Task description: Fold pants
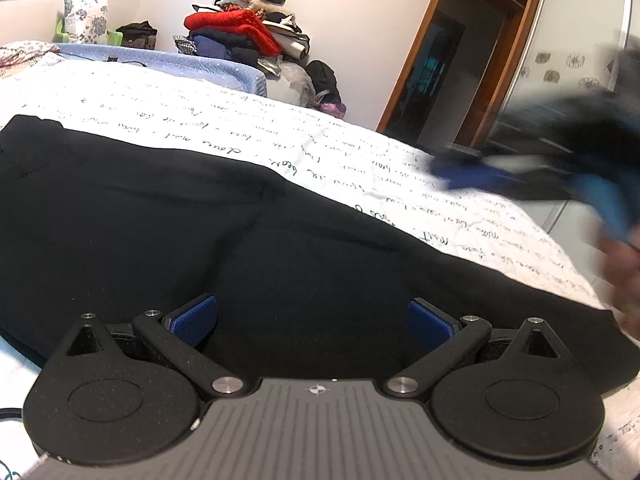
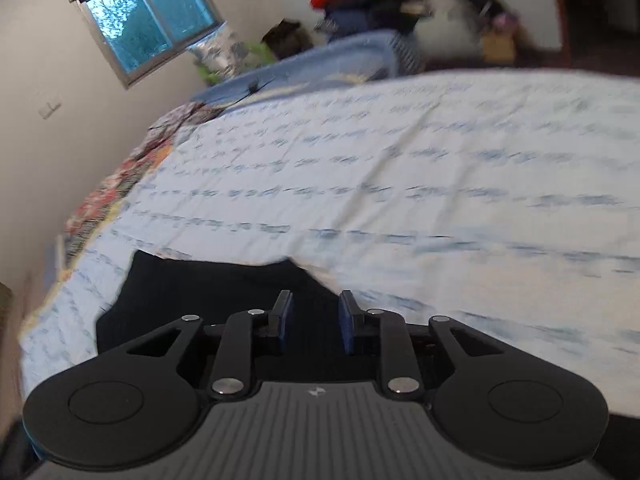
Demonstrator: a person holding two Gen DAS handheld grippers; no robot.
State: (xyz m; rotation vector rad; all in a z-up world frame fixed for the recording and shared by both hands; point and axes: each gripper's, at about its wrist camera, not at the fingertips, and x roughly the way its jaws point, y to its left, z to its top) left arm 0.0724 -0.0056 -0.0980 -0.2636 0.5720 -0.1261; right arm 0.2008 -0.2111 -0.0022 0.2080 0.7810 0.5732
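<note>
Pants (image 1: 240,220) lie flat on script-printed bedsheet (image 1: 280,120).

Black pants (image 1: 200,220), white bedsheet (image 1: 360,148) with blue script, blue-padded fingers (image 1: 196,318)

A bed (image 1: 360,148) spread with a white sheet printed in lines of handwriting fills the room. Behind it, a heap of clothes (image 1: 248,24) topped by a red garment (image 1: 236,24) rises against the wall, near a wooden doorway (image 1: 448,60), with a window (image 2: 148,20) in the far corner.
</note>
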